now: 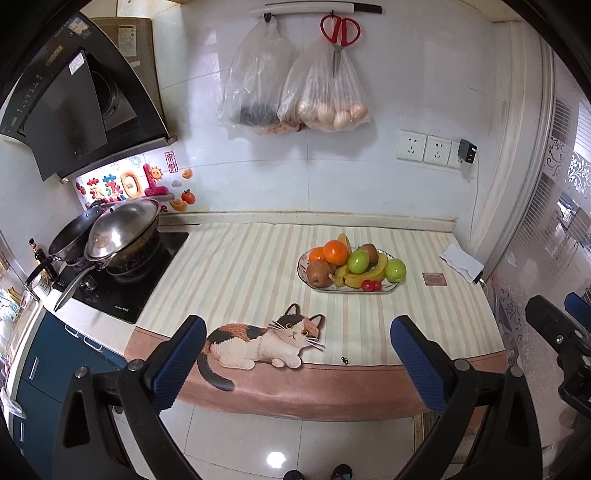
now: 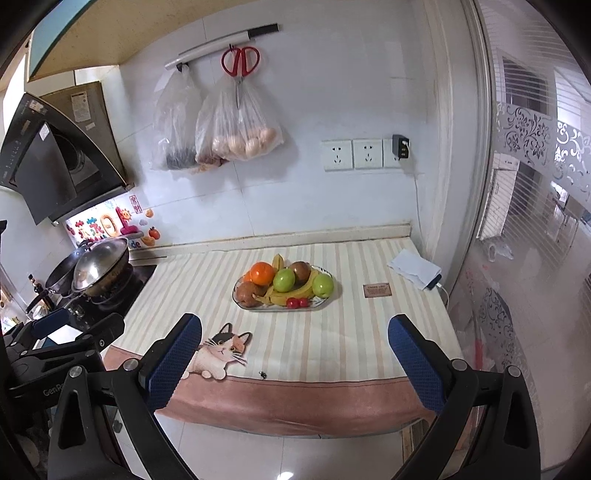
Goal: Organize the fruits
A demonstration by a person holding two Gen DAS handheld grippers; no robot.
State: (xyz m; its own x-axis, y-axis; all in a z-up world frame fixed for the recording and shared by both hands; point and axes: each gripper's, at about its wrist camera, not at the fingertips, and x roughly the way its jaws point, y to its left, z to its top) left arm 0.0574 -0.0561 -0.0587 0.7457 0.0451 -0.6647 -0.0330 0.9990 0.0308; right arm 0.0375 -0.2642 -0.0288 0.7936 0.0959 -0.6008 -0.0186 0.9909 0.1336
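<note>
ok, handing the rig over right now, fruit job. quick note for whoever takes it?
Left gripper: open, empty, short of the counter edge.
Right gripper: open, empty, same standoff.
All fruit sits piled on the oval plate mid-cloth: oranges, two green apples, bananas, kiwis, red cherries.
Done: nothing moved off the plate.
Left: the whole sort. No other container in view.

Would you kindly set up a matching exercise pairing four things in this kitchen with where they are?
Things:
1. scissors
2. cherries
3. wok lid
4. charger

Places:
A. front edge of the fruit plate
B. plugged into a wall socket
C. hanging from a wall hook
D. on the stove, left of the cloth

Pairs: 1-C, 2-A, 3-D, 4-B
</note>
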